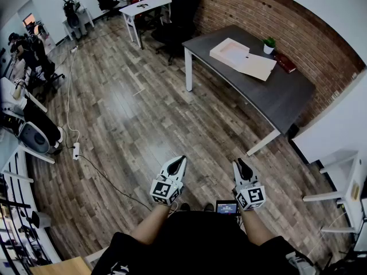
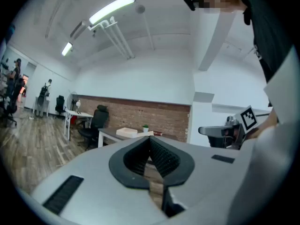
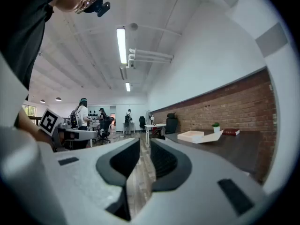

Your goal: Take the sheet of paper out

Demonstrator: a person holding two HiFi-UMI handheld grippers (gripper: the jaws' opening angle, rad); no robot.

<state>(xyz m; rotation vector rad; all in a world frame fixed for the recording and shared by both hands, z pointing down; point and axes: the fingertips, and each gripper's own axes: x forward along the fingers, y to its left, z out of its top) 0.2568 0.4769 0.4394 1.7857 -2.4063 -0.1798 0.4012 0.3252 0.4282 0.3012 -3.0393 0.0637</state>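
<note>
A flat white box (image 1: 228,51) lies on the dark grey table (image 1: 287,99) at the upper right, and a cream sheet of paper (image 1: 257,66) rests against the box's right side. In the right gripper view the box (image 3: 191,135) and the sheet (image 3: 212,137) are far ahead. Both grippers are held level near my body, well short of the table. The left gripper (image 1: 182,160) (image 2: 149,138) has its pads meeting at the tip, with nothing in them. A narrow gap shows between the jaws of the right gripper (image 1: 239,164) (image 3: 144,142), and nothing is between them.
A small potted plant (image 1: 269,43) and a red book (image 1: 285,63) also stand on the table. Black office chairs (image 1: 178,16) and a white desk (image 1: 144,6) are at the back. A cable with a power strip (image 1: 75,150) runs along the wooden floor on the left. White shelving (image 1: 338,193) is on the right.
</note>
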